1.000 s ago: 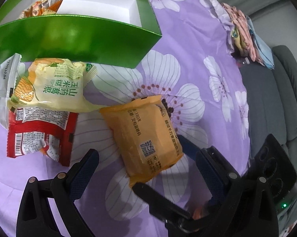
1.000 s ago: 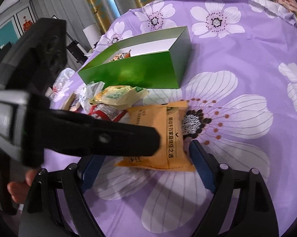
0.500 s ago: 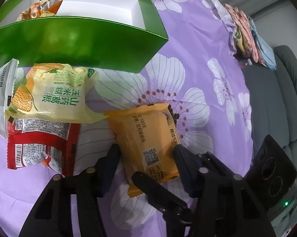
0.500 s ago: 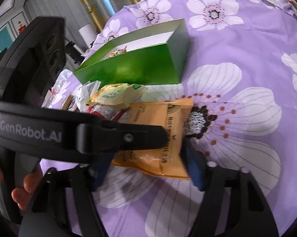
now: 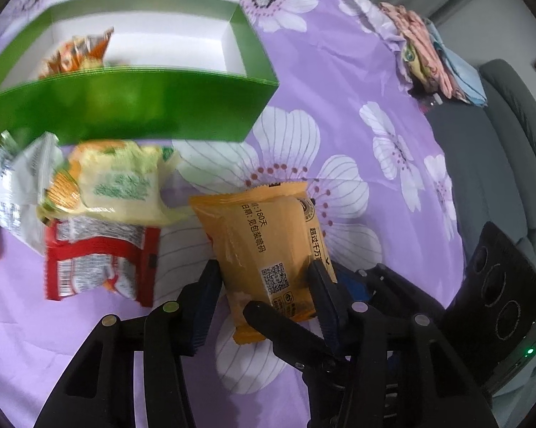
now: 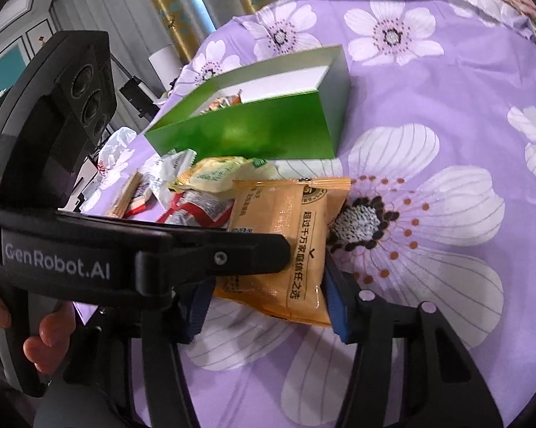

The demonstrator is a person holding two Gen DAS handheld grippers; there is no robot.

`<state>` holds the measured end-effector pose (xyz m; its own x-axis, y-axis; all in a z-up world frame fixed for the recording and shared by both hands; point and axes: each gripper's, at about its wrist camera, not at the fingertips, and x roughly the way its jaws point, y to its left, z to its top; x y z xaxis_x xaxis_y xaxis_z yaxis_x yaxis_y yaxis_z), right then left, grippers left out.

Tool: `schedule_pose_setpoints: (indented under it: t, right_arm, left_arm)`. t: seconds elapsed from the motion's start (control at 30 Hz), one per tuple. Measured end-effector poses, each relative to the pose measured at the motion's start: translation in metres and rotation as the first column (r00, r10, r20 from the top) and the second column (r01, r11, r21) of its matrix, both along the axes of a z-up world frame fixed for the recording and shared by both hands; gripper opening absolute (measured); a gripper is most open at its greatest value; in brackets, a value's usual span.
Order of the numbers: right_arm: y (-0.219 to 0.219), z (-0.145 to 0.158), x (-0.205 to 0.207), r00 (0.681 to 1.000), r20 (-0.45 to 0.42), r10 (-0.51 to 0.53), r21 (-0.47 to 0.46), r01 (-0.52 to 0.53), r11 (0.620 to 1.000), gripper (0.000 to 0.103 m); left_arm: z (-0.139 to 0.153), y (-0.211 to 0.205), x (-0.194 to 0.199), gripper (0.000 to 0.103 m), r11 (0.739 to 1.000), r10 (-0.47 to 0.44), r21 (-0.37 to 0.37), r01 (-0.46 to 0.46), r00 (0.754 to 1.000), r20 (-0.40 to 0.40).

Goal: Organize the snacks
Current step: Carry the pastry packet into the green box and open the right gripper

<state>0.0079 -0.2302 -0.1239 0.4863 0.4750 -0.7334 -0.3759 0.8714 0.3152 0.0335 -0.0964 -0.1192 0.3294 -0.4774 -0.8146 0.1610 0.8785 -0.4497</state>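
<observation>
**Orange packet clamped from both sides, box at eleven o'clock**

The orange snack packet (image 5: 268,249) was found on the purple flowered tabletop (image 5: 357,71), its long axis running from about five o'clock up to eleven o'clock in the left wrist view. The left gripper (image 5: 264,285) had just been closing, and its jaws were seen pressed against the two long edges of the packet's near half, the packet bowed slightly between them. The right gripper (image 6: 264,306) had also just been closing; in its own view the packet (image 6: 286,242) lay between the jaws, the blue pad at three o'clock touching the packet's edge, the opposite pad largely hidden behind the left gripper's finger that crossed the frame. A grip by the right gripper was judged likely but could not be confirmed on that hidden side.

The green box (image 5: 132,107) stood open at eleven o'clock from the packet, well apart from it, with one snack already inside. A yellow corn packet (image 5: 118,182) and a red packet (image 5: 96,260) lay at nine o'clock, just beside the orange one. The coming lift was judged to run along the packet's own axis toward the box.
</observation>
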Motion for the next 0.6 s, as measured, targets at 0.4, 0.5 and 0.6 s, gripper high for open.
schedule_pose_setpoints:
  t: [0.4, 0.5, 0.6]
  right_arm:
    - [0.03, 0.047, 0.004, 0.989, 0.141, 0.048, -0.032, -0.043, 0.999, 0.055]
    - [0.04, 0.059, 0.011, 0.983, 0.173, 0.065, -0.042, -0.059, 0.997, 0.055]
    - [0.049, 0.071, 0.02, 0.976, 0.201, 0.078, -0.045, -0.07, 0.997, 0.055]
  left_arm:
    - [0.051, 0.025, -0.003, 0.05, 1.0, 0.03, 0.002, -0.031, 0.986, 0.166]
    - [0.062, 0.034, 0.003, 0.05, 0.999, 0.043, 0.0, -0.044, 0.98, 0.196]
    - [0.074, 0.042, 0.012, 0.05, 0.998, 0.057, -0.005, -0.058, 0.973, 0.224]
